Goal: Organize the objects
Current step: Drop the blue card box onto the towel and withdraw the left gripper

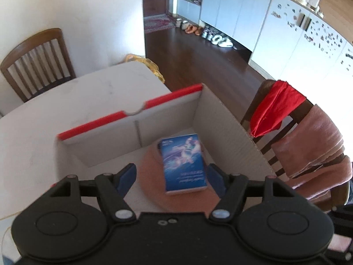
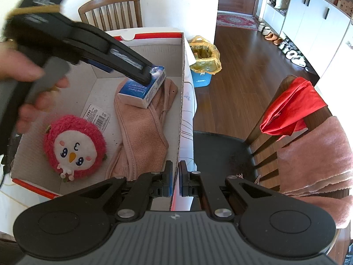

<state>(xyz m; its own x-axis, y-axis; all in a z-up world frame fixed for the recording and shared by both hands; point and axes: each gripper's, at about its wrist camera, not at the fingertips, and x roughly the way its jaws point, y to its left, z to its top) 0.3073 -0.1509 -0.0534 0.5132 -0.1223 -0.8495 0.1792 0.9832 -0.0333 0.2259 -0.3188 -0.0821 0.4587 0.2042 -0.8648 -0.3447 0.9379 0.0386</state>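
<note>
A white cardboard box with red edges (image 1: 205,114) (image 2: 182,92) stands on the table. Inside it a blue tissue pack (image 1: 184,163) (image 2: 143,88) rests on a folded pink cloth (image 1: 152,176) (image 2: 141,128). My left gripper (image 1: 171,180) (image 2: 148,75) is open above the pack, its fingers wide on either side of it. A red plush bird (image 2: 74,146) lies in the box's near left part. My right gripper (image 2: 175,180) is shut on the box's right wall at its near end.
A chair (image 2: 222,152) with a red cloth (image 2: 289,108) and pink towel (image 2: 317,161) on its back stands right of the table. A bin with a yellow bag (image 2: 204,59) sits on the floor beyond. Another chair (image 1: 36,64) stands behind the table (image 1: 72,101).
</note>
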